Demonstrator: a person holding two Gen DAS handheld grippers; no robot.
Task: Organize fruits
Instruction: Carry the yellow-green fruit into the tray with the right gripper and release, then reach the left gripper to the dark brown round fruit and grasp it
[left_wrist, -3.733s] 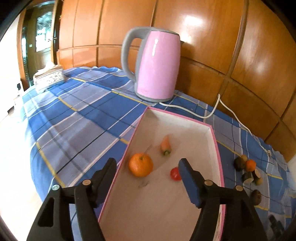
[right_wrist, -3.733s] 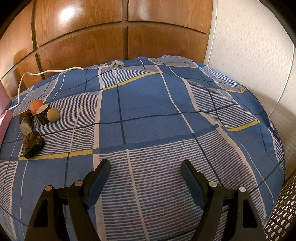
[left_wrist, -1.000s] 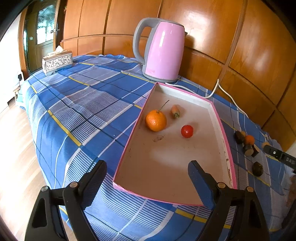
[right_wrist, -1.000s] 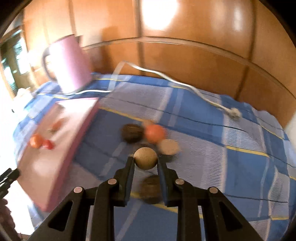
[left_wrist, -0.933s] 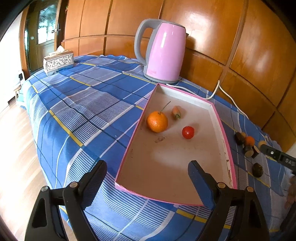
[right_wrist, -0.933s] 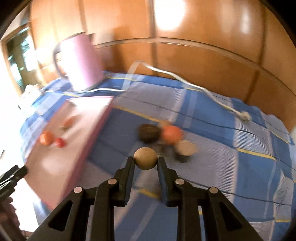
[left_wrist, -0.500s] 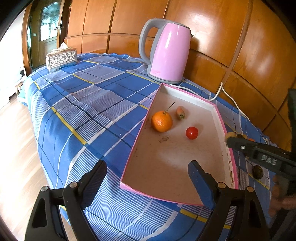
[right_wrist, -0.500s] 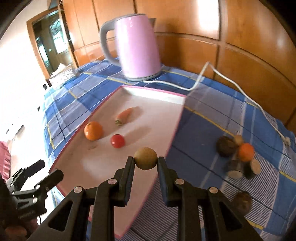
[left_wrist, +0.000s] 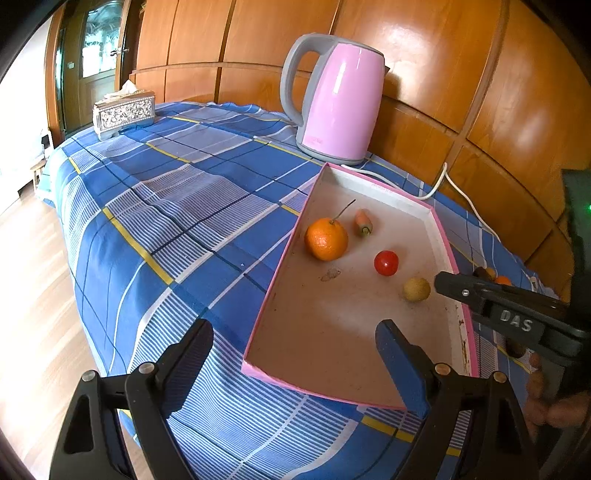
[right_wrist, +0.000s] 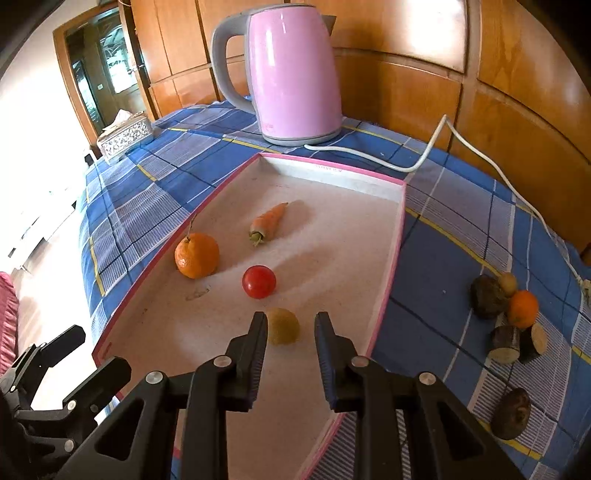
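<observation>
Right gripper (right_wrist: 291, 334) spread, small tan fruit (right_wrist: 283, 326) released between fingertips, resting on tray (right_wrist: 392, 266) floor. Left gripper (left_wrist: 294, 353) spread, empty, tray ahead. Risk: round fruit rolling if finger clips it on withdrawal.

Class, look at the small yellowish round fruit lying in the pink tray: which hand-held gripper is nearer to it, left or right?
Right. The right hand-held gripper is open with the yellowish round fruit just beyond its fingertips in the pink tray. The left hand-held gripper hangs open at the tray's near edge, farther away.
</observation>
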